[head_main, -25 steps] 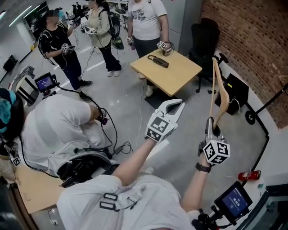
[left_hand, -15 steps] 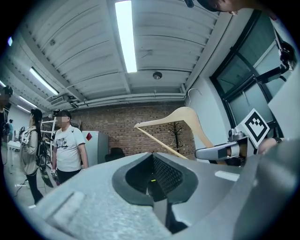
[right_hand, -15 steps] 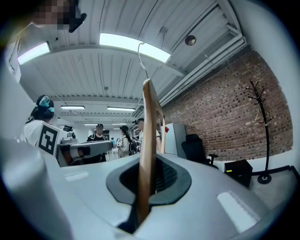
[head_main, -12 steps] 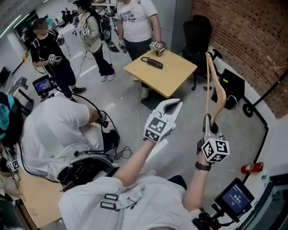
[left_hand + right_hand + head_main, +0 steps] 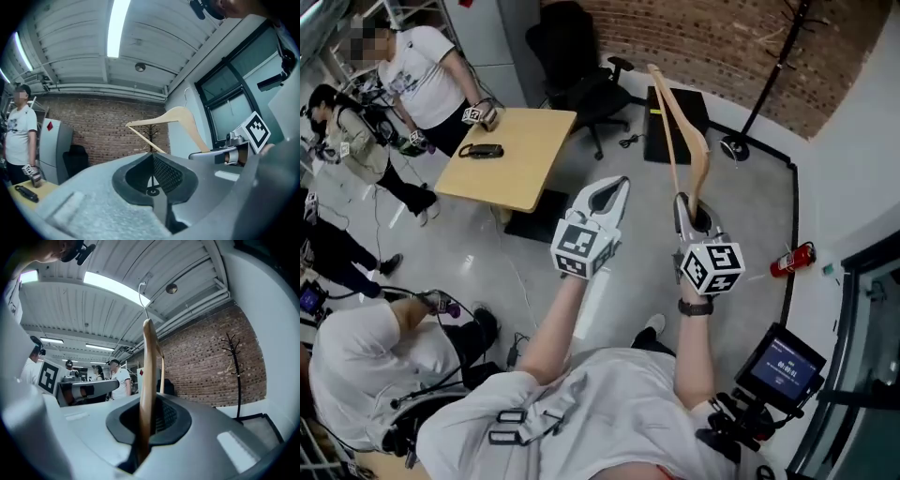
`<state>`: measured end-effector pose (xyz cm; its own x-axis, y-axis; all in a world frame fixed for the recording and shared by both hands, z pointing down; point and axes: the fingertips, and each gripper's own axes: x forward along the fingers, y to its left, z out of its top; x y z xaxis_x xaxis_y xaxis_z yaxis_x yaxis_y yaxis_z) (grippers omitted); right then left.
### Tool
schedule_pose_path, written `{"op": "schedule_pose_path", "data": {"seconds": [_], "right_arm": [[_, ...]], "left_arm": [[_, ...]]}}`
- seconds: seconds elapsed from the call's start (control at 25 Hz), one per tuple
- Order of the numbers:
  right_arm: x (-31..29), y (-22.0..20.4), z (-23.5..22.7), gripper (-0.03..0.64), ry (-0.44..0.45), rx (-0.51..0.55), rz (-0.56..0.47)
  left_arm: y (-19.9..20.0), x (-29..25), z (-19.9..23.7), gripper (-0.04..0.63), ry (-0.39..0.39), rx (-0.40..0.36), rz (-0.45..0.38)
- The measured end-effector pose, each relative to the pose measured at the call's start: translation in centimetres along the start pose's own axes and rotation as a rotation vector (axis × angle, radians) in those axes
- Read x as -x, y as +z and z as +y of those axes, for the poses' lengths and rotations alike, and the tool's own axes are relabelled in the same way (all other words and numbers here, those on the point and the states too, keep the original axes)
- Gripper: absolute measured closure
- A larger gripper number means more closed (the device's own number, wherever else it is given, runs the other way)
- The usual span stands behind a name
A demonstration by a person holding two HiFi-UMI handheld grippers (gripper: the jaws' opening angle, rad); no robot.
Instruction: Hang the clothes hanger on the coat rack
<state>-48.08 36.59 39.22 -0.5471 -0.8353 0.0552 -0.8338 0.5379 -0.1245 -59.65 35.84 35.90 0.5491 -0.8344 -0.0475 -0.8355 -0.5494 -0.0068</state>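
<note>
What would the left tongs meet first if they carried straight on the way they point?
Most likely the coat rack: in the left gripper view it stands dead ahead of the left tongs, before the brick wall, nothing visible between. Depth is unclear.

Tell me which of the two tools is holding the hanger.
The right tool: its jaws are clamped on the wooden hanger, while the left tool has its jaws together on nothing.
</note>
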Motion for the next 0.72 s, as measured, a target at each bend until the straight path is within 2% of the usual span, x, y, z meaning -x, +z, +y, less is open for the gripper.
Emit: {"op": "schedule_pose_path", "data": {"seconds": [0.12,0.2,0.28,0.4,0.52,0.64,0.72], "right_arm": [[0.4,2.8,-7.4,0.617,-0.066,0.010,-0.017],[1.7,4.1,-12.7,0.617,-0.120,0.016,-0.035],[3.6,4.7,-18.0,0.617,-0.175,0.016,-0.041],[6.0,4.3,-24.7,0.617,-0.226,0.046,-0.014],[7.2,3.2,-29.2,0.617,-0.269,0.074,0.001],[7.8,2.0,-32.7,0.617,-0.300,0.021,-0.005],[8.0,1.4,-35.0,0.617,-0.331,-0.001,-0.001]], "left_arm": [[0.8,-8.1,-3.4,0.597,-0.066,-0.003,-0.022],[0.9,-13.4,-7.1,0.597,-0.147,0.016,-0.002],[0.5,-18.5,-10.9,0.597,-0.223,0.039,0.000],[0.0,-24.4,-16.0,0.597,-0.296,0.082,-0.051],[-1.5,-28.4,-19.5,0.597,-0.356,0.110,-0.070],[-3.2,-31.7,-21.3,0.597,-0.391,0.136,-0.044],[-4.2,-33.6,-21.9,0.597,-0.397,0.127,-0.023]]}}
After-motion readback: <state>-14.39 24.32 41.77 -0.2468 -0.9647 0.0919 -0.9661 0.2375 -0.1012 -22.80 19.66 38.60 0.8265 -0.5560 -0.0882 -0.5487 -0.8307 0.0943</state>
